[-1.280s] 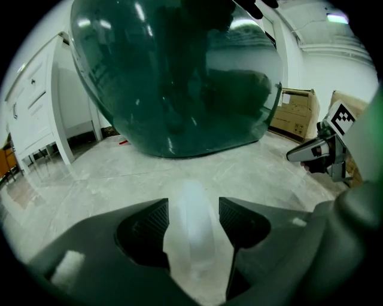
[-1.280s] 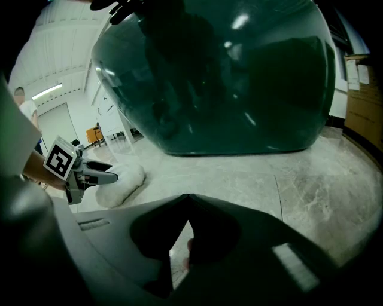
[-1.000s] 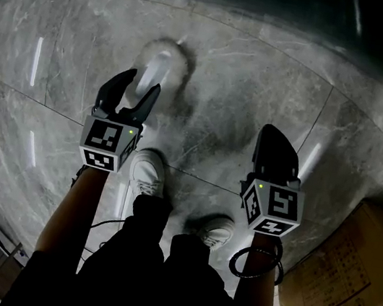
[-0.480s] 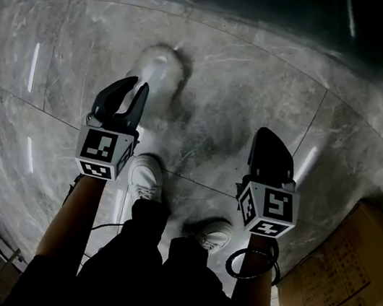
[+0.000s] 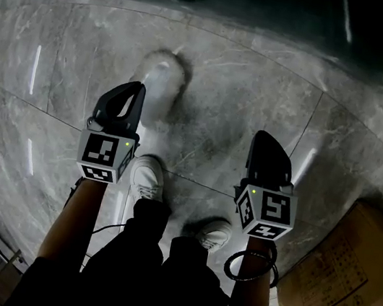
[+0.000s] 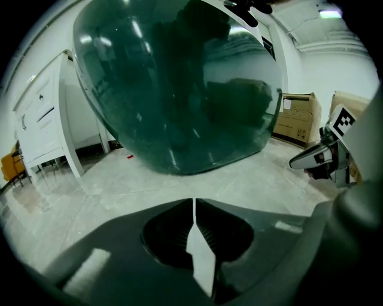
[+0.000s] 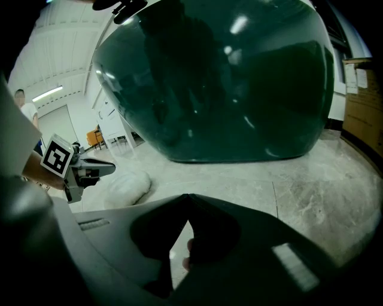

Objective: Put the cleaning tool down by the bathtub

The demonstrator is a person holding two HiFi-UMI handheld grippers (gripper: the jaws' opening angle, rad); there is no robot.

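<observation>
We stand on a grey marble floor (image 5: 262,88) that fills most of the head view. The dark green bathtub (image 6: 179,89) takes up the upper half of both gripper views, rounded and glossy, and its base rests on the tiles. At the lower right of the head view there is a brown cardboard box (image 5: 345,278), resting on the floor beside our right arm. Our dark trouser legs run down the bottom centre, ending in two white shoes (image 5: 147,176), one just below each gripper.

The left gripper (image 5: 138,89) sits left of centre in the head view. Its jaws are pressed together at the tips with only a thin slit of floor showing between them, and nothing is held. The right gripper (image 5: 266,137) sits right of centre, level with the left. Its jaws are likewise closed and empty. A black cable loop (image 5: 255,259) hangs at our right wrist.

The cleaning tool (image 5: 159,75), a pale fluffy pad, lies on the floor in the upper centre-left of the head view. It is just above the left gripper's tips and apart from them. In the right gripper view it lies at the middle left, on the tiles near the foot of the bathtub.
</observation>
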